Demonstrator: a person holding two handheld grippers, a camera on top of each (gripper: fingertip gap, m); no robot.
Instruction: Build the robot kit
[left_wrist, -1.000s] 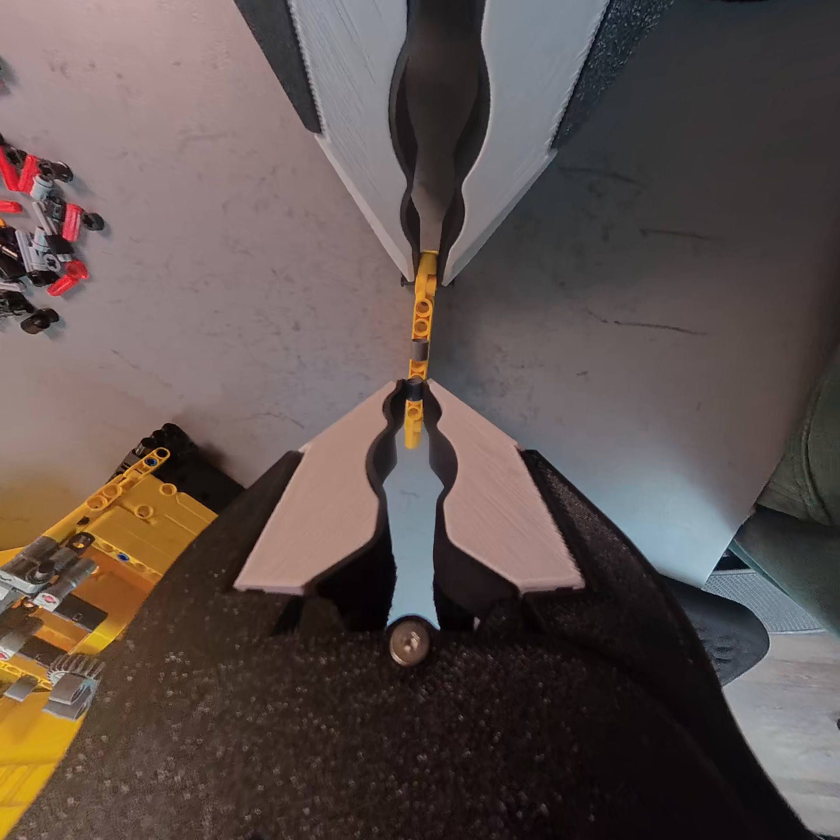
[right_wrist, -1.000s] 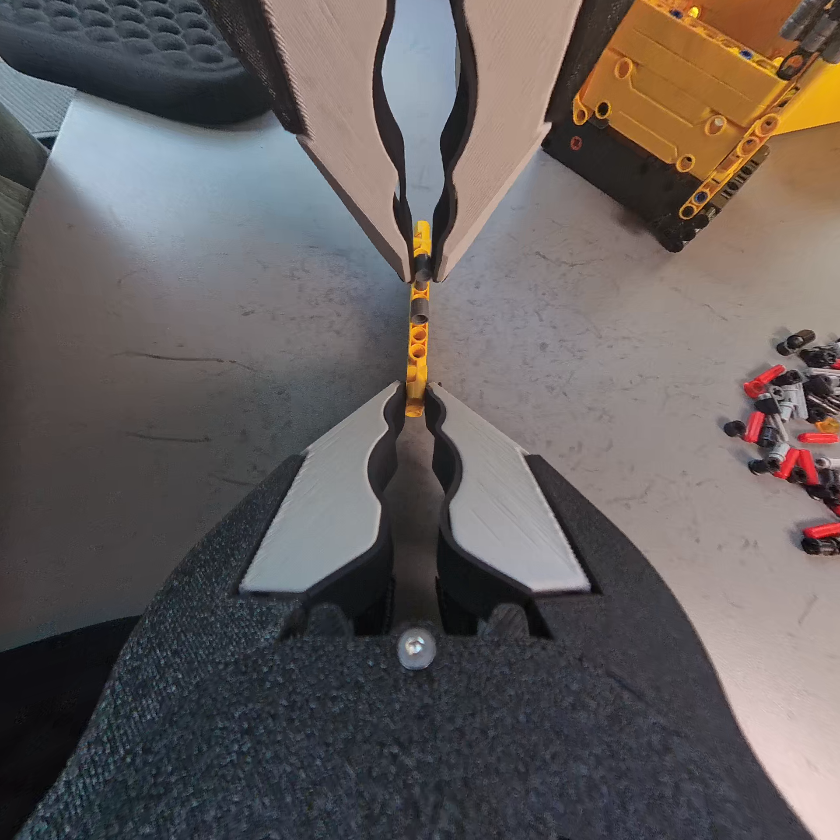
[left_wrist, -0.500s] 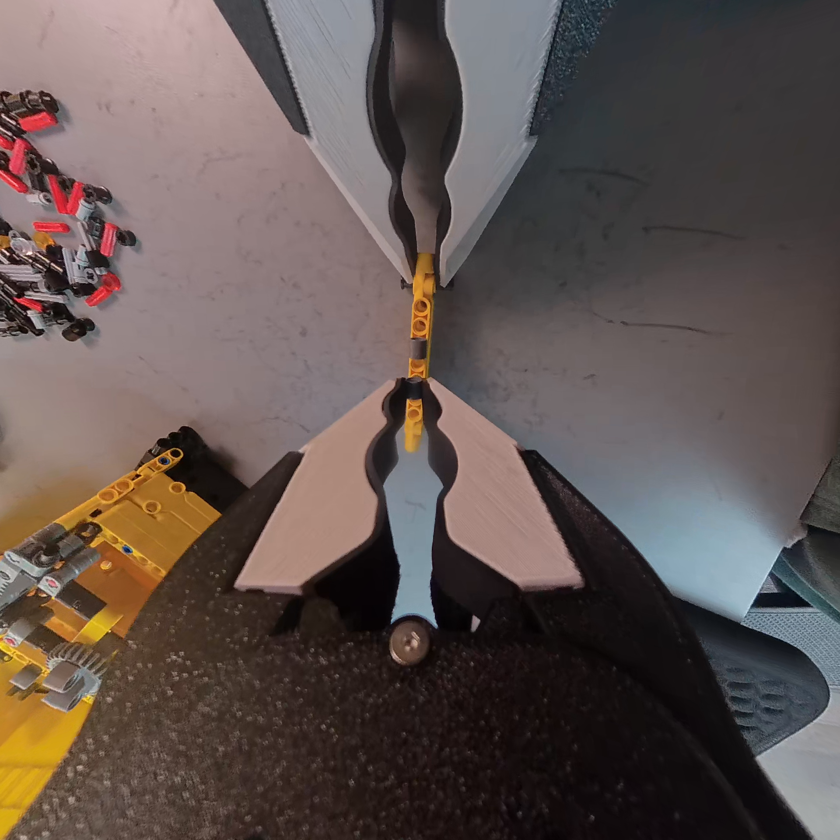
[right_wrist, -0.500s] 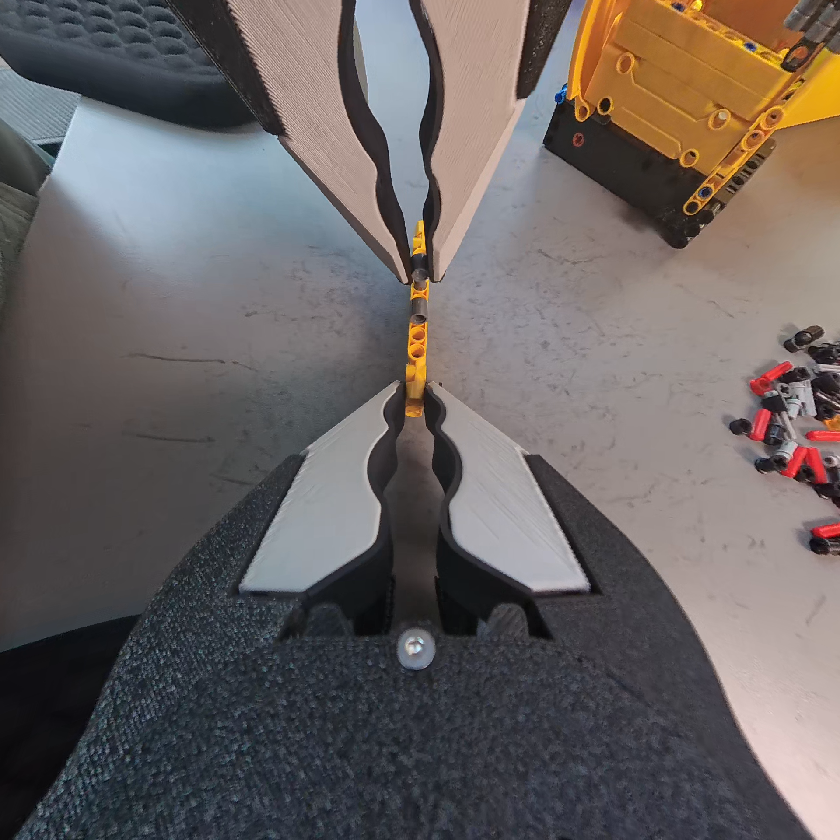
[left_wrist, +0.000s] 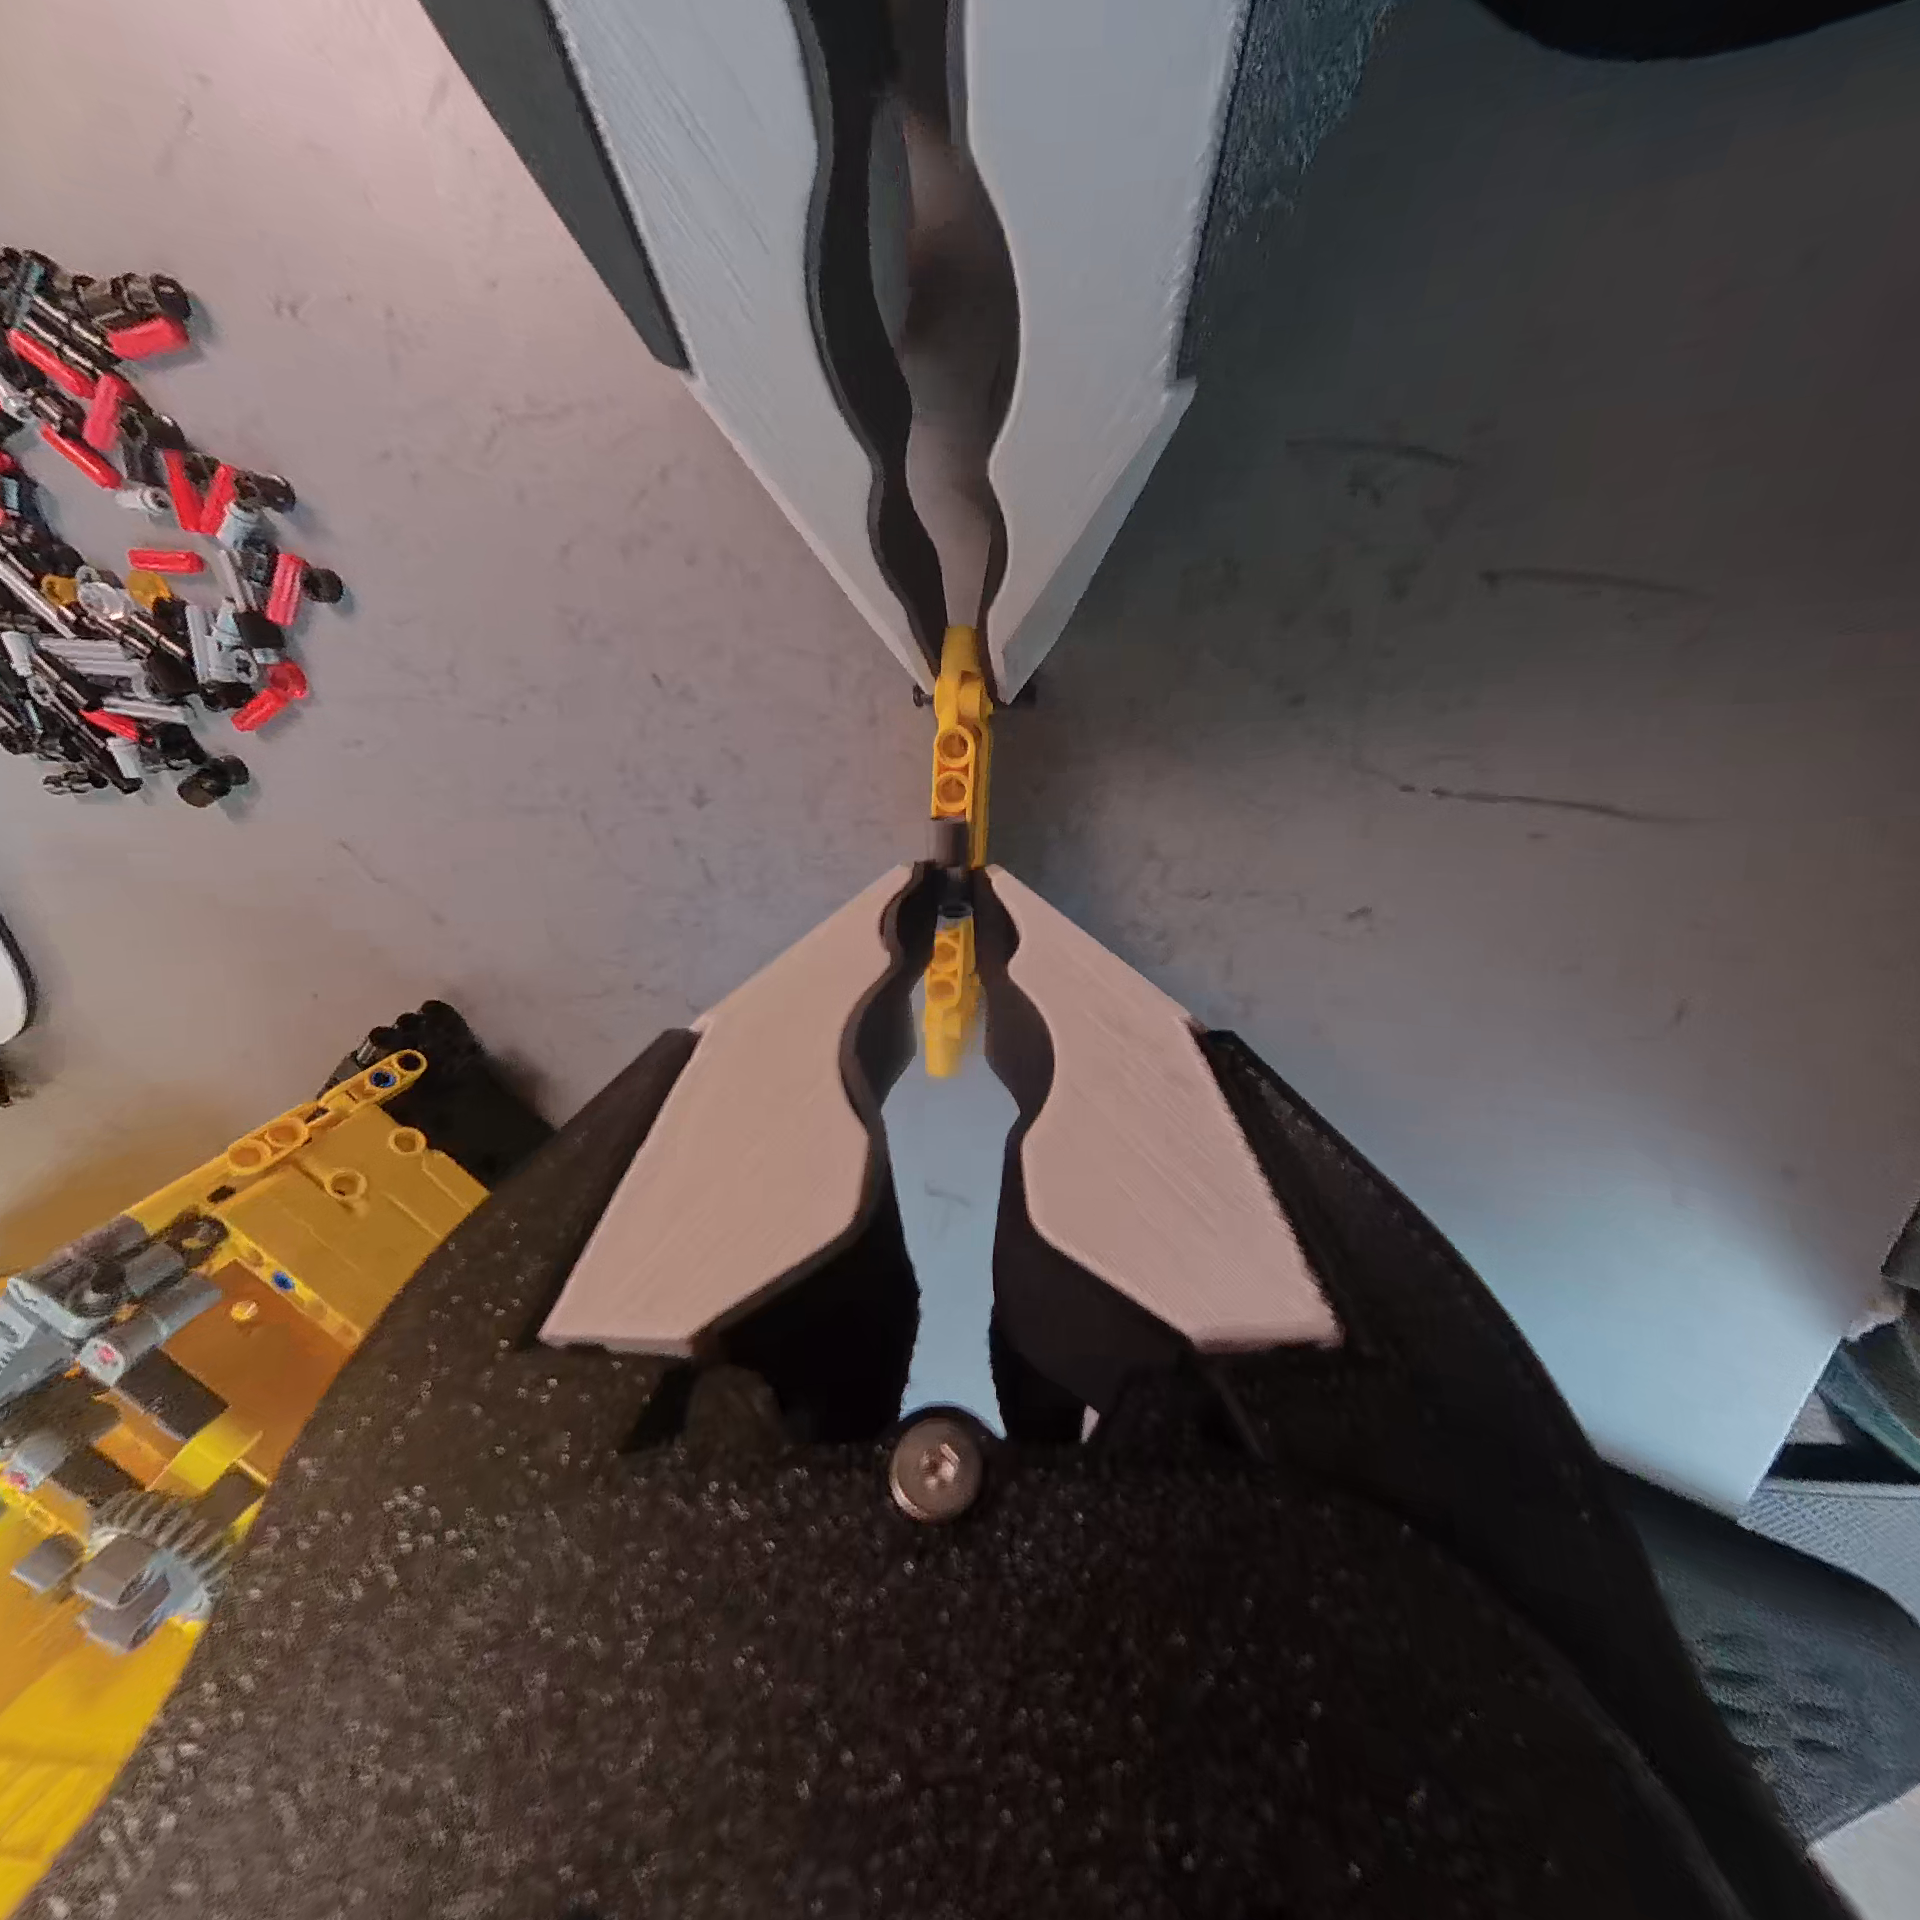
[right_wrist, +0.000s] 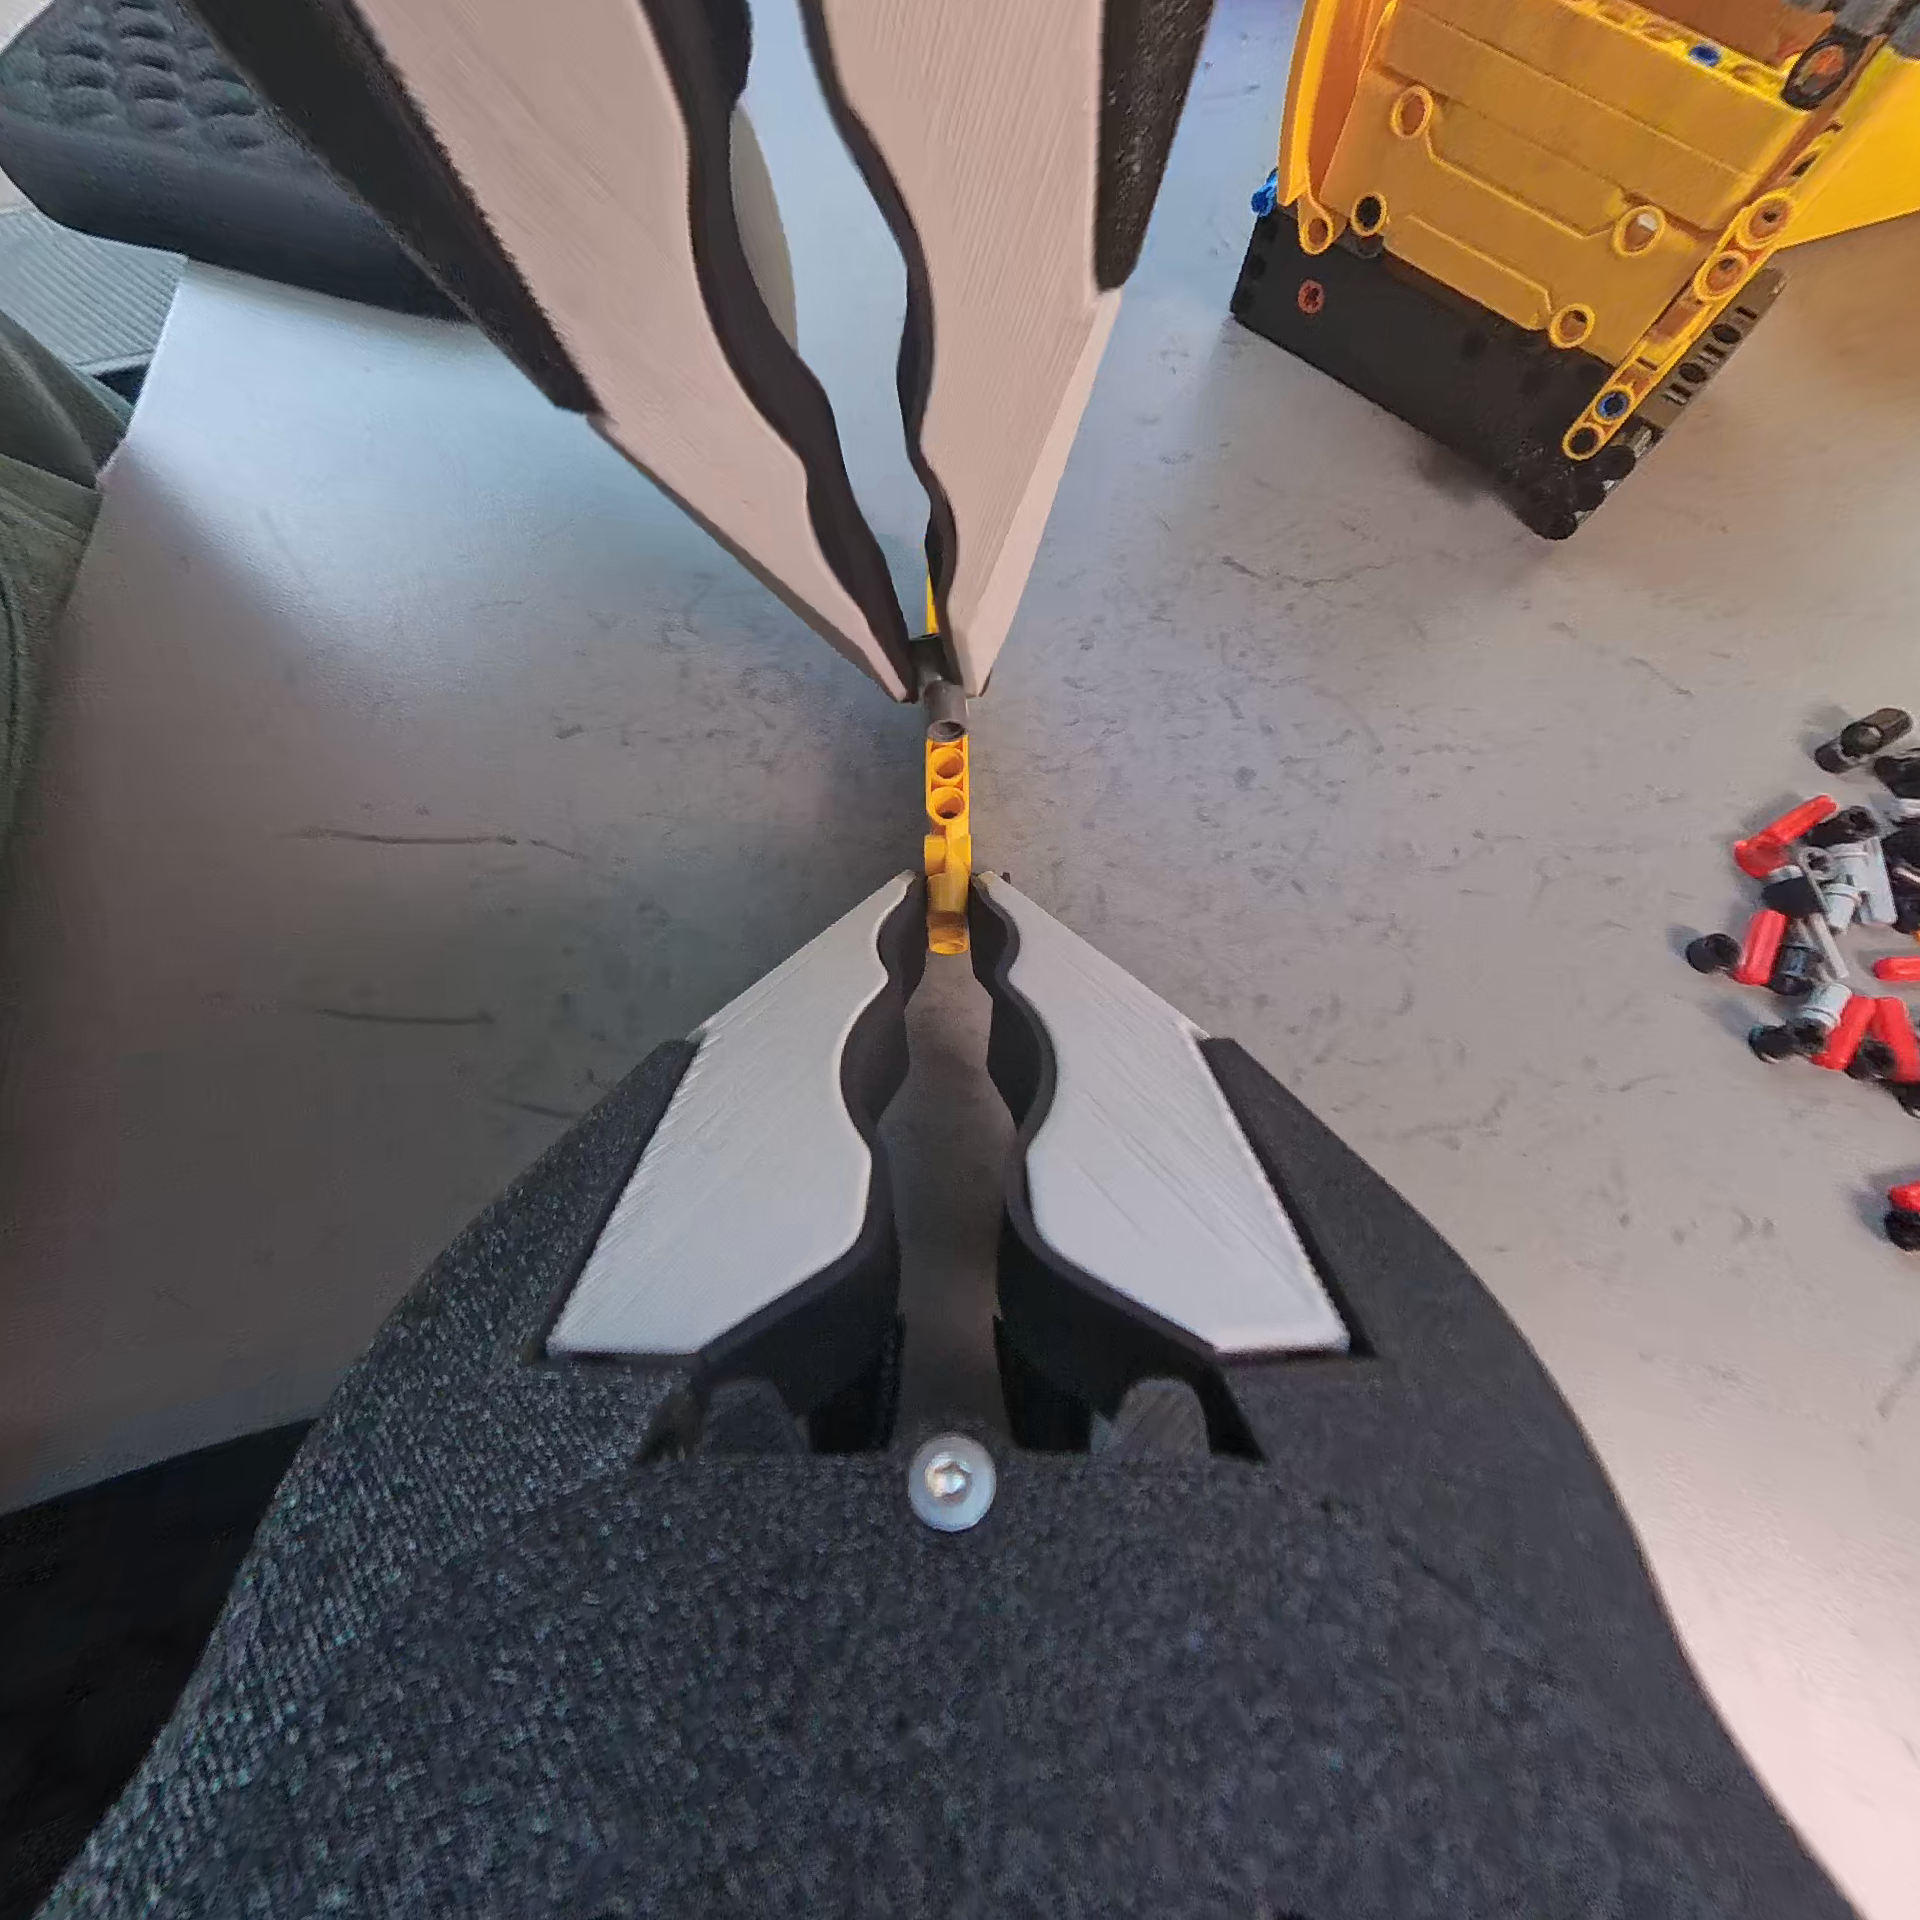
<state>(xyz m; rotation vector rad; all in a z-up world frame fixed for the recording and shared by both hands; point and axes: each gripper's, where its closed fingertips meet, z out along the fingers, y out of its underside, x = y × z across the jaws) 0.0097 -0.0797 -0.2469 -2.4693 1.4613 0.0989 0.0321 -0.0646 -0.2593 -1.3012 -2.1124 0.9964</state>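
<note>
A thin yellow beam with round holes (left_wrist: 957, 769) (right_wrist: 947, 800) is held in the air above the grey table between my two grippers, which face each other tip to tip. My left gripper (left_wrist: 951, 883) is shut on one end of the beam, where a black pin (left_wrist: 945, 840) sticks out. My right gripper (right_wrist: 948, 883) is shut on the other end. In the left wrist view the right gripper (left_wrist: 961, 665) comes in from the top. In the right wrist view the left gripper (right_wrist: 940, 675) does the same.
A large yellow and black toy-brick model (left_wrist: 187, 1299) (right_wrist: 1558, 208) stands on the grey table (left_wrist: 1455, 831). A pile of small red, black and grey pins (left_wrist: 125, 540) (right_wrist: 1829, 935) lies beside it. The table edge (left_wrist: 1818, 1382) and a dark mesh seat (right_wrist: 156, 156) border the area.
Both grippers have shifted together with the beam: the pin pile and the model have come further into both views. The left gripper looks tilted more in the right wrist view. The grips are unchanged.
</note>
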